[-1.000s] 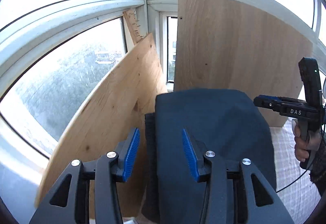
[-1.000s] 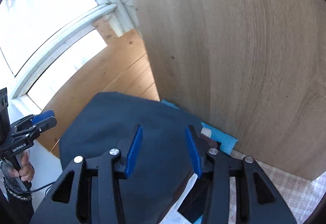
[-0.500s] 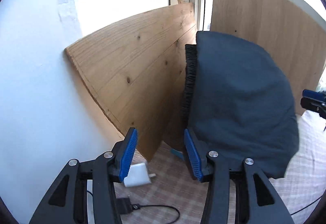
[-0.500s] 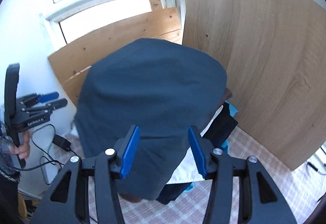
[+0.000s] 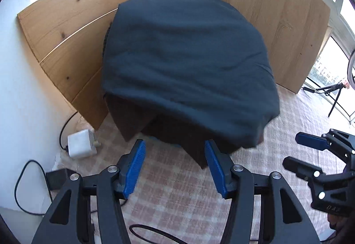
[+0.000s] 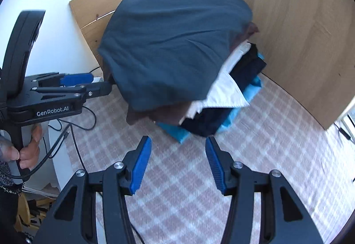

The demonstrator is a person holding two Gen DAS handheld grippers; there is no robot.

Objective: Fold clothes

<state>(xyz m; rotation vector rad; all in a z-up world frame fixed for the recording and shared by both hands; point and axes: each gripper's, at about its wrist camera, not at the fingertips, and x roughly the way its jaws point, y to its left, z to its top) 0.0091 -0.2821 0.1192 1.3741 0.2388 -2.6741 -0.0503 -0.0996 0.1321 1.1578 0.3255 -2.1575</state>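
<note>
Clothes (image 6: 177, 53) sit in a folded stack on the checked cloth (image 6: 255, 144), in the corner where two wooden boards meet. A dark teal garment (image 5: 186, 62) lies on top and drapes over the stack's near edge. Under it, in the right wrist view, show a brown layer, a white garment (image 6: 224, 93), a navy one (image 6: 244, 75) and a light blue one (image 6: 177, 133) at the bottom.

The left gripper (image 5: 175, 166) tilts steeply down toward the near edge of the stack. Its jaws are opening, blue pads apart, with only checked cloth between them; the right pad's tip is just beside the hanging brown hem. The right gripper (image 6: 177, 159) tilts down likewise, fingers apart and empty, short of the stack's near corner. A hand (image 6: 28, 148) grips the left tool's handle at the left of the right wrist view.

The stack's long axis runs away from both cameras toward the corner, its layers splayed out on the right side.

The pine board (image 5: 66, 29) stands just left of the stack, and the oak board (image 5: 277, 18) behind and to the right, both close against it. A white plug block (image 5: 81, 143) and a black adapter (image 5: 56, 178) with cables lie by the white wall on the left. A black stand (image 5: 332, 97) is well off to the right.
</note>
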